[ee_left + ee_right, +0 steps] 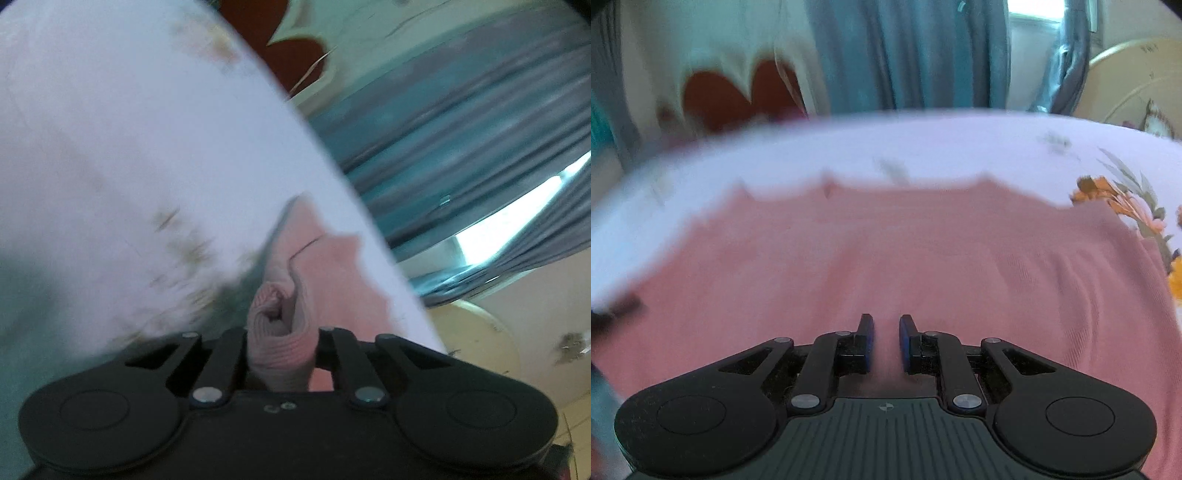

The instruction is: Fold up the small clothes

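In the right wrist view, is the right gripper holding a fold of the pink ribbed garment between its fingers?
No, the right gripper has a bare gap between its blue-padded fingers, with the pink ribbed garment lying flat beneath them.

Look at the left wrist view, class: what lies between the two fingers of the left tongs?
A bunched, ribbed fold of the pink garment sits between the fingers of the left tongs, which are shut on it. The left wrist view shows this.

Left gripper (281,343): jaws clamped on a bunched ribbed fold of the pink garment (314,273), view tilted. Right gripper (886,343): jaws narrowly parted, blue pads (905,345) apart, poised low over the garment, gripping nothing.
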A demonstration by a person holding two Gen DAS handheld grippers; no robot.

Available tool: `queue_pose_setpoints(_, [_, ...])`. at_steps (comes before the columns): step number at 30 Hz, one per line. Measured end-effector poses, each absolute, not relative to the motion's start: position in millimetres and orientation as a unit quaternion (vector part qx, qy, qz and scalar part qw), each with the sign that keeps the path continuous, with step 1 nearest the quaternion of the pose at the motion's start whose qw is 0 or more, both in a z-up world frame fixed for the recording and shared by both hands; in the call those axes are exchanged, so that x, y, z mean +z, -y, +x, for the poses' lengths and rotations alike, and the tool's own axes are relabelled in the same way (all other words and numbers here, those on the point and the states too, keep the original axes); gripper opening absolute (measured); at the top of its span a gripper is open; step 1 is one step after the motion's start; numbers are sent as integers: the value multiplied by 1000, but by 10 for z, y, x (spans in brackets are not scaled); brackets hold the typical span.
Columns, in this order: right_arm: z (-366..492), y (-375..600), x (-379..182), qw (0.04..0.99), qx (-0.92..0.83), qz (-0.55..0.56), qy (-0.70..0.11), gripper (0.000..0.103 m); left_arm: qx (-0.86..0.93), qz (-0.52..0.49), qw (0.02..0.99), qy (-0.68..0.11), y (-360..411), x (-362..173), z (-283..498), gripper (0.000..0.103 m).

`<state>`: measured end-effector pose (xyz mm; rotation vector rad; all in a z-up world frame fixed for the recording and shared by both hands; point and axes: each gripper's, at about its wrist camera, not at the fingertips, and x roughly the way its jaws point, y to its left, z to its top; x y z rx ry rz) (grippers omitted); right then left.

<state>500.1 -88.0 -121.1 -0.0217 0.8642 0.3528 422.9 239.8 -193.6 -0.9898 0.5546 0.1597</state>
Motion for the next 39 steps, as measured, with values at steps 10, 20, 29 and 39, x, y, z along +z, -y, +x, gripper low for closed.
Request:
queue_pose_setpoints(10, [4890, 835, -1225, 894, 241, -10, -378, 0, 95, -457, 847, -254, -2345, -1763, 4159, 10])
queue_pose_setpoints(20, [5030, 966, -1287, 877, 251, 35, -408, 0, 105, -429, 862, -248, -2309, -1644, 4172, 8])
queue_pose_setpoints(29, [5097, 1364, -1205, 865, 254, 140, -410, 0, -42, -309, 921, -233, -1187, -781, 4503, 7])
queue_pose_setpoints(39, [4851, 3499, -821, 877, 142, 298, -349, 1, -210, -167, 885, -380, 1140, -746, 5169, 26])
